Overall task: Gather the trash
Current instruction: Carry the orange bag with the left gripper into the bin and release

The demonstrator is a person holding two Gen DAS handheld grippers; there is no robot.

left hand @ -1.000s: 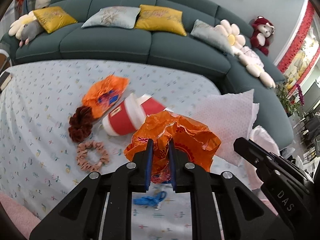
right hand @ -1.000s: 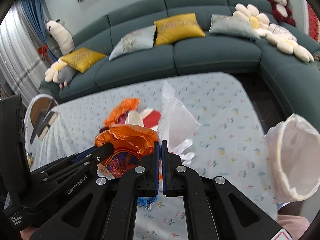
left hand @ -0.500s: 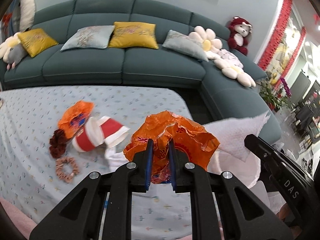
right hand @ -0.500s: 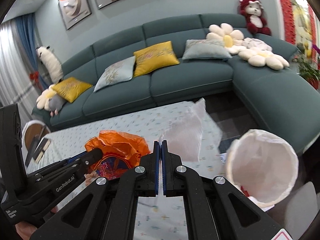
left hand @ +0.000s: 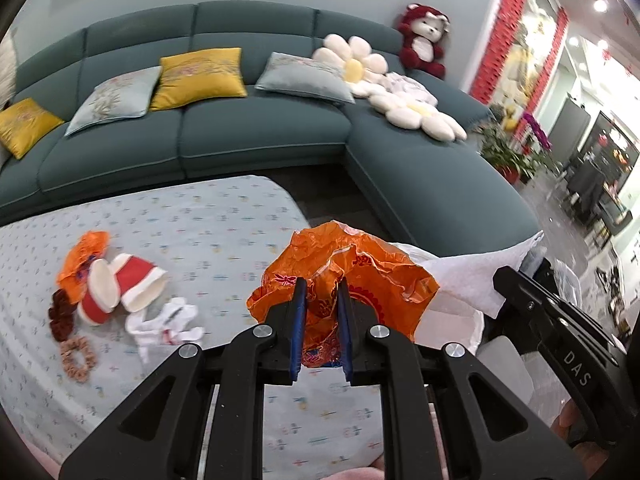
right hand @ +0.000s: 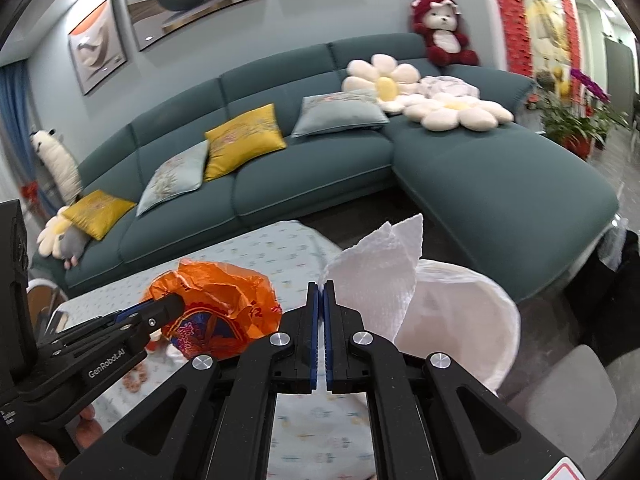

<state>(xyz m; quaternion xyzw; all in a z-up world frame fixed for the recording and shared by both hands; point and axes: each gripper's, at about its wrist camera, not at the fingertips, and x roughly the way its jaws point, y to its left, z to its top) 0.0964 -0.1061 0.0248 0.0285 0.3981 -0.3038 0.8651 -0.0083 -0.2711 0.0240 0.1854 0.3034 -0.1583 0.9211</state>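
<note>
Held trash, two items: my right gripper clamps a white paper towel directly over the lined bin off the table's right edge, nearer than my left gripper, pinching an orange wrapper.

— What's different from a second ago?

— I've lifted my left gripper with the orange wrapper off the table and carried it rightward.

— And the other?

— My right gripper brought the white paper towel over the white-lined trash bin, which now sits just beside both.
</note>
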